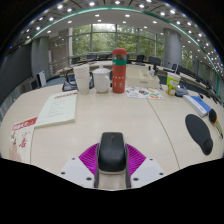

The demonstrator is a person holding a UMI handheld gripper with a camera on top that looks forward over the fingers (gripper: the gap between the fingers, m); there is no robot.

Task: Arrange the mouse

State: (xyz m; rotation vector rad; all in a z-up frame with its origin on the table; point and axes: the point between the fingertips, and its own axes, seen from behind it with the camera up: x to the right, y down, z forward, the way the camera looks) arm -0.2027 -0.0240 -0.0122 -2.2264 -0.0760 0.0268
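The black, glossy, oval plastic computer mouse [112,153] sits between the two fingers of the hand-held gripper [112,160], directly against the purple pads [90,157] on their inner faces. Both pads appear to press on its flanks, so the hand-held gripper reads as clenched on the mouse. Whether the mouse is lifted or rests on the pale beige counter [95,130] cannot be determined.

Progress assessment: the mouse is acquired, so the grasp step appears complete. The placement step remains. A dark oval mouse mat [199,133] lies on the counter well to the right of the fingers and beyond them; it is a probable destination, though the task sentence does not name one.

Orientation: the long axis of the mouse runs forward along the fingers, away from the camera. The narrower end with the lighter band faces the camera, and the far end points toward the middle of the counter.

Surrounding items: a red and green cylindrical container [119,71] stands upright well ahead. A white bucket-shaped container [101,80] stands just to its left. A flat white paper stack [57,108] lies ahead to the left, and a red-printed leaflet [20,139] lies nearer on that side.
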